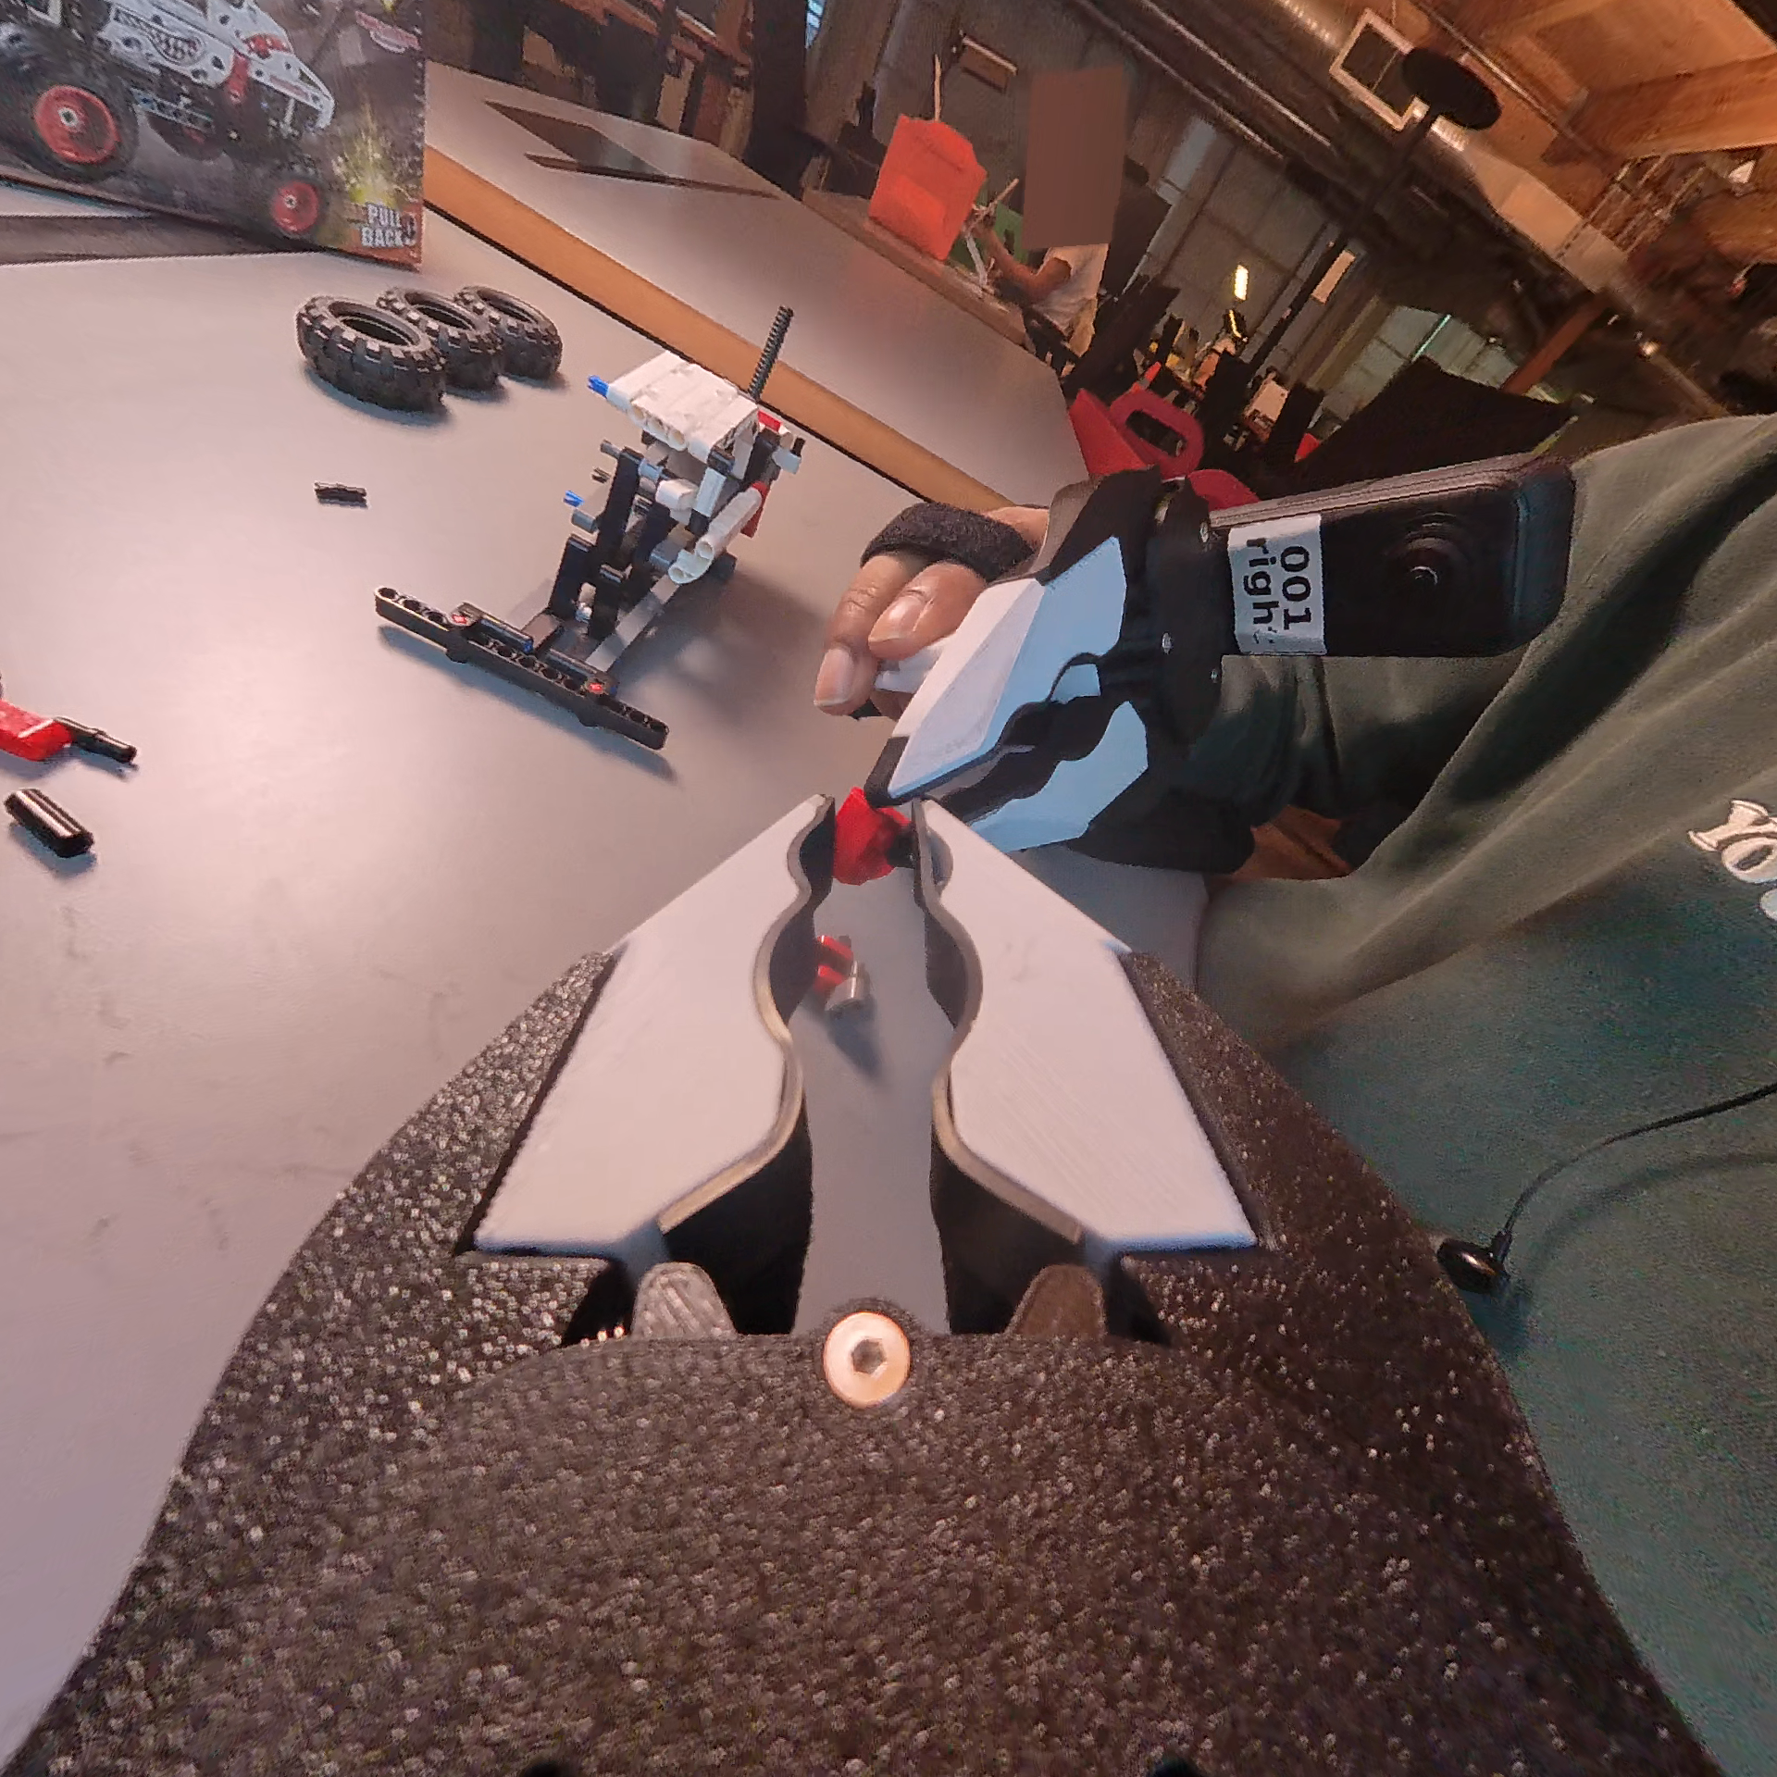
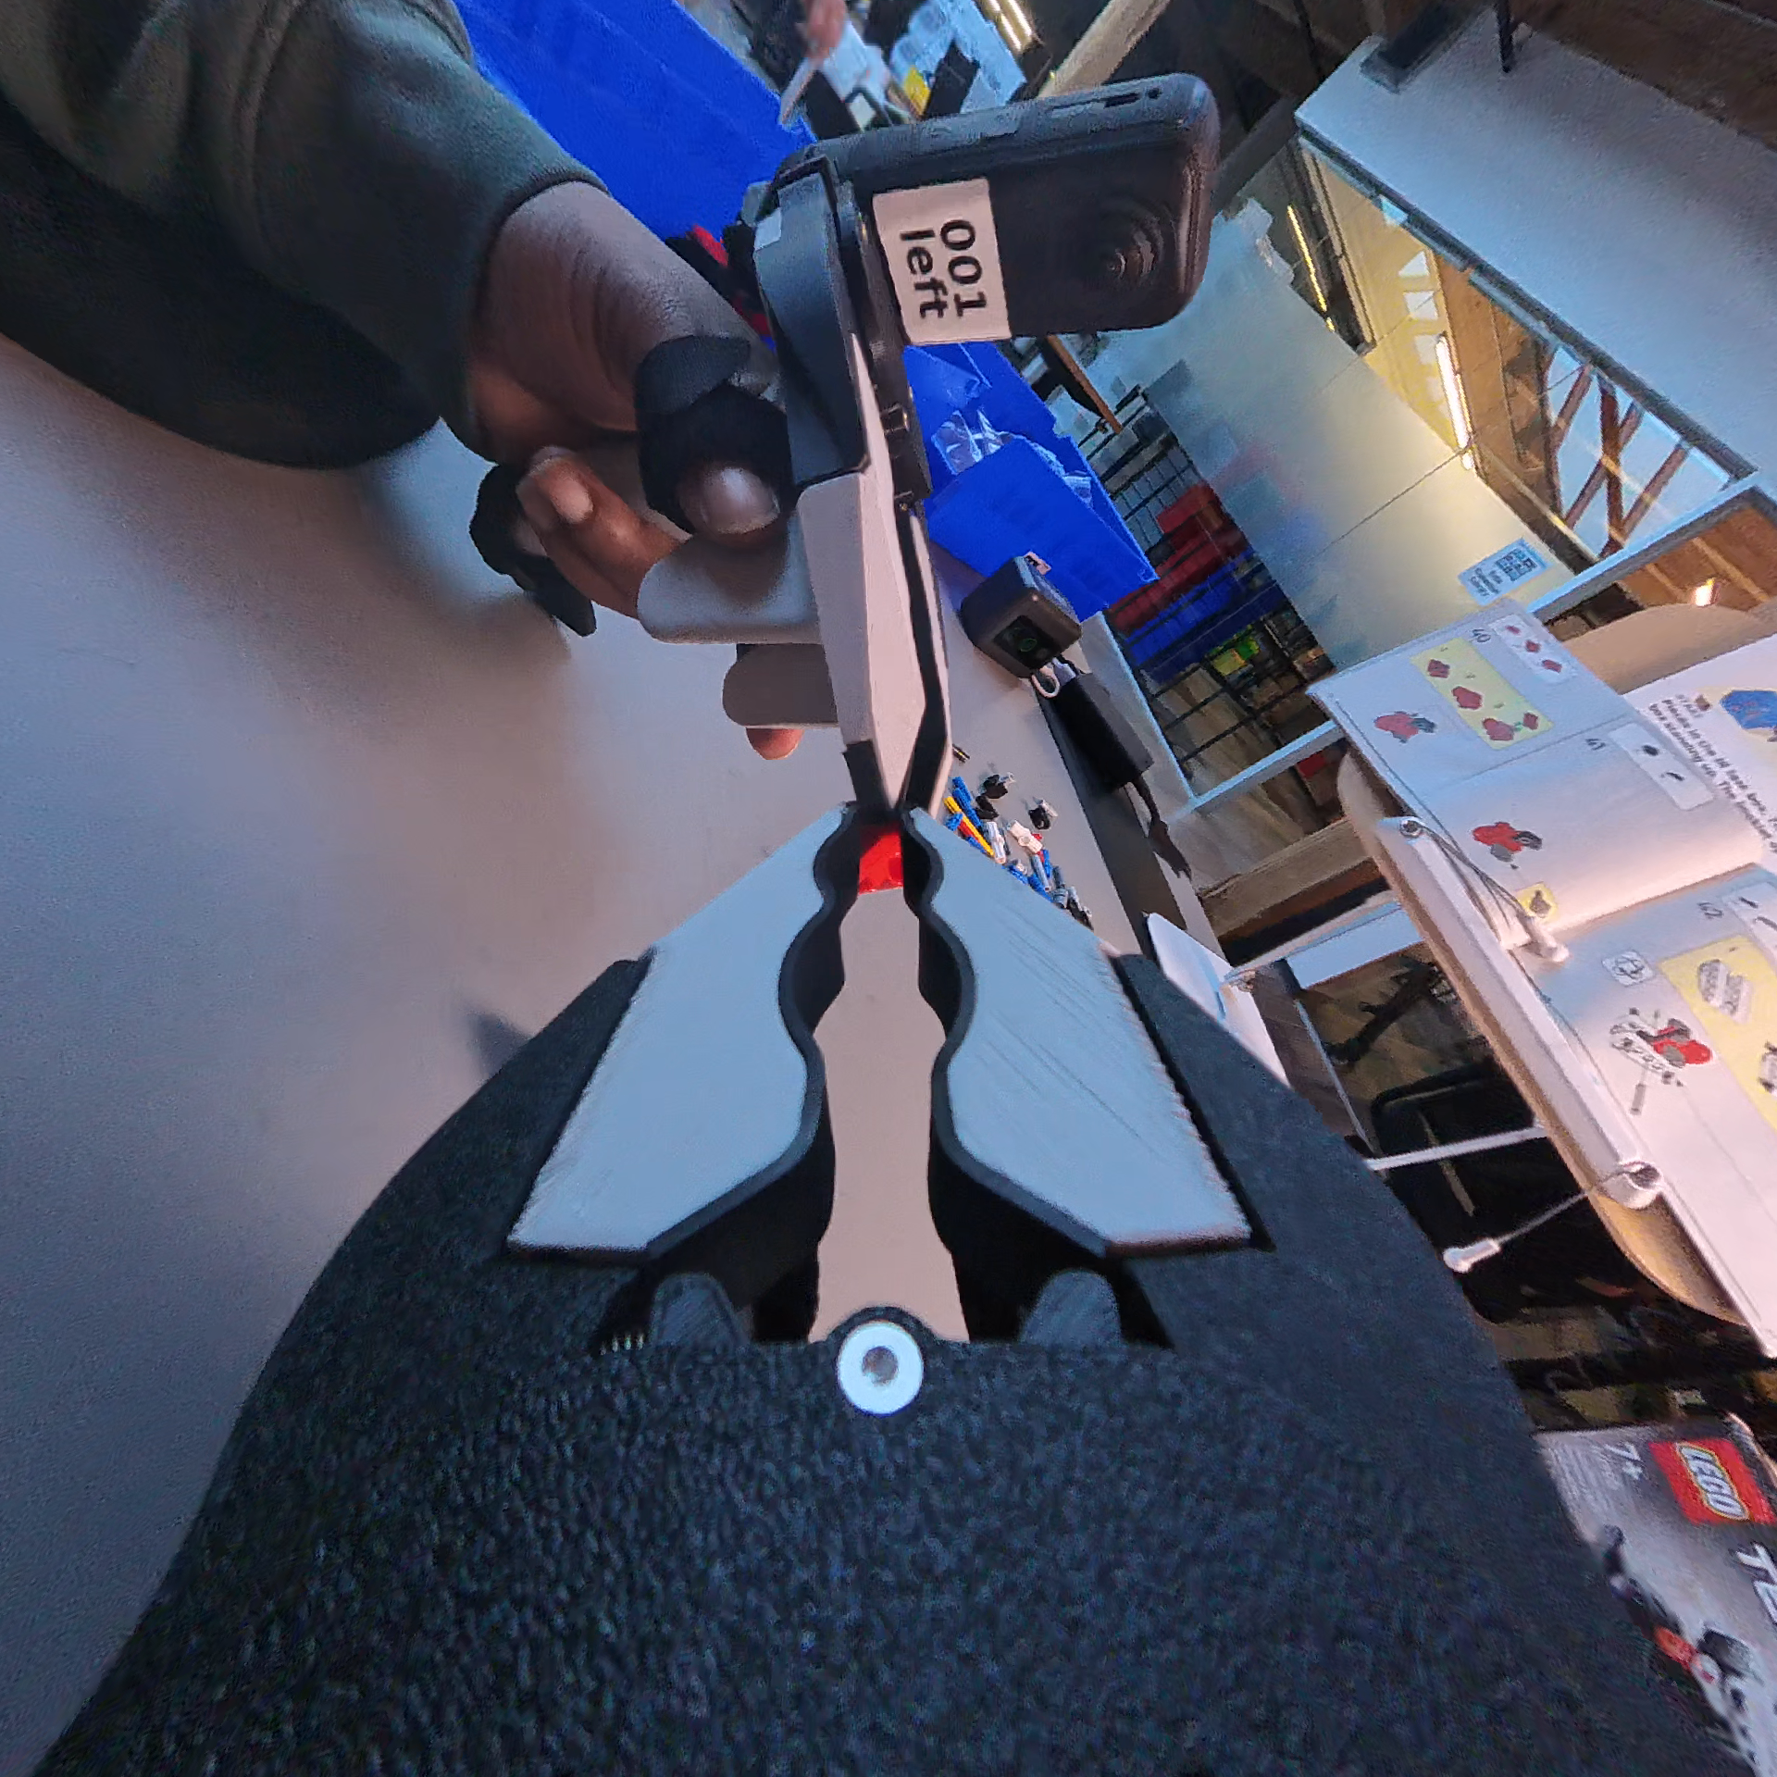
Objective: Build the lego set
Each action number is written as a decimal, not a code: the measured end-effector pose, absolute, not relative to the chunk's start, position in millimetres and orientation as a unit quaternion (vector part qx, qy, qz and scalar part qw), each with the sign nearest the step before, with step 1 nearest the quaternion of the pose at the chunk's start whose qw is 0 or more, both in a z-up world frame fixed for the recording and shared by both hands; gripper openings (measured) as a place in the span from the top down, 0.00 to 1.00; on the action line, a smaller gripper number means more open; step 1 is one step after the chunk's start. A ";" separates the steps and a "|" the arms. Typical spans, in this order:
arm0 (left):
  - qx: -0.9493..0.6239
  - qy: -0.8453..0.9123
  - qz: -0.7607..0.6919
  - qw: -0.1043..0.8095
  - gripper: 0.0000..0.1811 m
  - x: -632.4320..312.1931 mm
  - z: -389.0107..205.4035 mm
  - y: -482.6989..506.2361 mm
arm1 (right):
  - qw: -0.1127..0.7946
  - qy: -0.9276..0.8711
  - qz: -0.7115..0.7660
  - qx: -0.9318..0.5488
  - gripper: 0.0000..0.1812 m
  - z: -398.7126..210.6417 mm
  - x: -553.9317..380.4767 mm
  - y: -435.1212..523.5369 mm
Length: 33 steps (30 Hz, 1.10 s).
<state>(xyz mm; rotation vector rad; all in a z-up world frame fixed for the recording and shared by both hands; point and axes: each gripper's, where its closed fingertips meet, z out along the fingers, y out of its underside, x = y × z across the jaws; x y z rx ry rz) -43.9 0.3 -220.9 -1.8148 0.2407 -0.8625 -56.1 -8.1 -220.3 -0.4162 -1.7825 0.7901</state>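
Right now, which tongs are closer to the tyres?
Left. The left tongs point over the table toward the tyres, well short of them; the right tongs sit beside them, no nearer.

Red lego piece [image 1: 868, 835], grey tongs [image 1: 870, 817], knobbly black tyres [image 1: 370, 351], grey table [image 1: 288, 913]

A small black camera [image 2: 1022, 630] sits at the far edge of the grey worktop [image 2: 240, 817], with a dark strap hanging from it over that edge. Beyond it stand blue bins [image 2: 1019, 500] stacked in a wire rack. Past the opposite edge of the worktop, a seated person [image 1: 1058, 269] works at another long table [image 1: 769, 240], near an orange bag [image 1: 925, 183].
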 end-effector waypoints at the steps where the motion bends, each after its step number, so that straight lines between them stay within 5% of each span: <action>1: -0.761 0.103 -0.365 0.527 0.92 -43.2 -221.1 -0.6 | 0.541 -0.752 0.335 -0.173 0.96 -220.2 -55.3 -9.3; 5: -0.754 0.115 -0.389 0.518 1.00 -38.5 -220.1 -5.3 | 0.509 -0.752 0.375 -0.184 0.92 -219.2 -52.6 -15.6; 14: -0.786 0.149 -0.329 0.502 1.00 -45.4 -233.9 -7.5 | 0.422 -0.785 0.397 -0.221 0.89 -227.0 -41.7 8.3; 26: -0.814 0.223 -0.270 0.463 0.90 -27.7 -262.4 -7.6 | 0.059 -0.894 0.375 -0.237 0.76 -302.0 82.6 -42.9; 31: -0.815 0.228 -0.265 0.462 0.90 -25.5 -263.9 -8.0 | 0.051 -0.910 0.351 -0.213 0.80 -310.1 80.4 -59.3; 33: -0.813 0.228 -0.268 0.464 0.90 -24.2 -263.0 -8.8 | 0.045 -0.914 0.352 -0.198 0.89 -310.9 79.6 -65.1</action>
